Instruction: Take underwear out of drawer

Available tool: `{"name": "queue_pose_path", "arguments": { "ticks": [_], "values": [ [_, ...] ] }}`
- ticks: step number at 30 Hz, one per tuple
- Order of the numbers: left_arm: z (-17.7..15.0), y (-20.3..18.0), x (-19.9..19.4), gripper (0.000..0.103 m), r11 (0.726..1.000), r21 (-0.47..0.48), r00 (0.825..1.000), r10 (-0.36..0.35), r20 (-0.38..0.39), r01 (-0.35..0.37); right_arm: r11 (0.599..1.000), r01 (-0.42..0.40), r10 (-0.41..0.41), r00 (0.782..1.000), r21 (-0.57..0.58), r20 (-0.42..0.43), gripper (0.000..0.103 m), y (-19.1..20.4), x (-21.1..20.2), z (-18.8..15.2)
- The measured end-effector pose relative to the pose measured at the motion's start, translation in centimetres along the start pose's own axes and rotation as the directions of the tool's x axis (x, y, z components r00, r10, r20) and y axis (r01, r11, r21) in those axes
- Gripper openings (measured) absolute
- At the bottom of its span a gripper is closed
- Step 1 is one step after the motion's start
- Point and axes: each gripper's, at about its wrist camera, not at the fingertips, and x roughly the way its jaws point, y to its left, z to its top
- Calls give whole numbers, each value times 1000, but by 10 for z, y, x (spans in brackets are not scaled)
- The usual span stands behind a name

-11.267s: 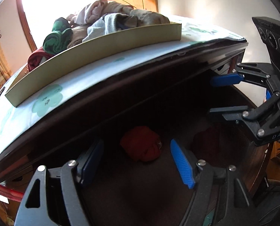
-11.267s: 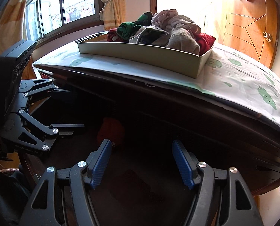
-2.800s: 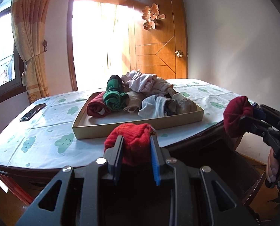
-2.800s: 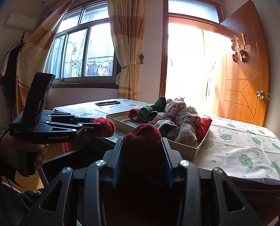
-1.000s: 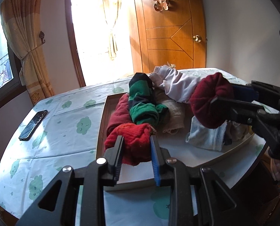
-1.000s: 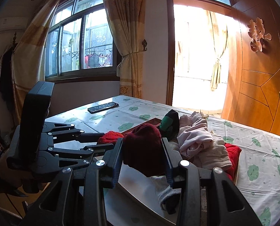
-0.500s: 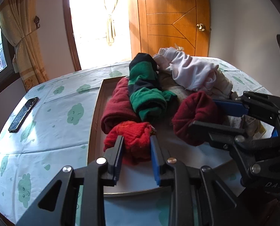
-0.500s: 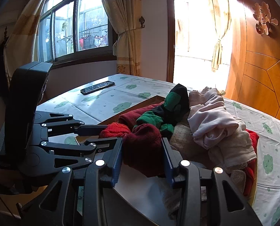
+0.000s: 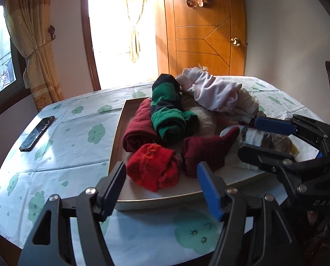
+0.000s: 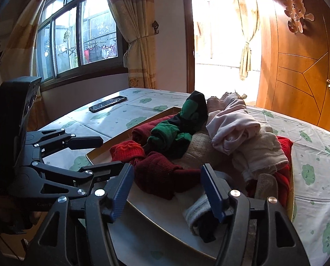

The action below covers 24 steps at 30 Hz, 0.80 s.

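Left wrist view: left gripper [image 9: 161,187] spread wide, holding nothing, poised just short of bright red knit bundle [image 9: 153,169] lying at near edge of tray [image 9: 116,137]. Right wrist view: right gripper [image 10: 167,189] likewise spread, empty, with dark maroon bundle [image 10: 162,177] lying loose between its fingers on tray floor. Both bundles side by side, touching, evidently released for sorting with the rest; drawer itself not visible in either view. Behind them: dark red roll [image 9: 139,126], green-and-black striped roll [image 9: 169,110], pale pink garment [image 9: 213,93] atop cream and beige pieces, grey-white piece at right. Heap leaning toward far side, near strip of tray bare, hence likely chosen as drop spot. Judged: removal step complete for these two items, withdrawal next. Tray resting on table [image 9: 76,137] covered in white cloth printed with green clouds; phone [image 9: 37,133] well apart at left. Room: wooden door with brass knob, bright doorway, yellow tied curtains, window.
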Motion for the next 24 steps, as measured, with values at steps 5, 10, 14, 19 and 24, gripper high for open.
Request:
{"name": "queue_pose_path", "arguments": {
  "ticks": [5, 10, 14, 19, 24],
  "values": [
    [-7, -21, -46, 83, 1000, -1, 995, -2, 100, 3, 996, 89, -89, 996, 23, 30, 69, 0, -41, -16],
    [-11, -44, -83, 97, 1000, -1, 982, 6, 190, -5, 983, 175, -179, 980, 57, 88, 77, -2, -90, -28],
    [-12, -58, -96, 101, 1000, 7, 978, -11, 206, 10, 974, 211, -222, 964, 85, 144, 85, -2, -123, -35],
    [-13, -68, -108, 102, 1000, 12, 976, -15, 219, 13, 968, 226, -242, 955, 104, 171, 86, -2, -144, -38],
    [-15, -71, -113, 102, 1000, 10, 975, -15, 223, 13, 967, 230, -248, 950, 114, 188, 86, -2, -154, -39]
  ]
}}
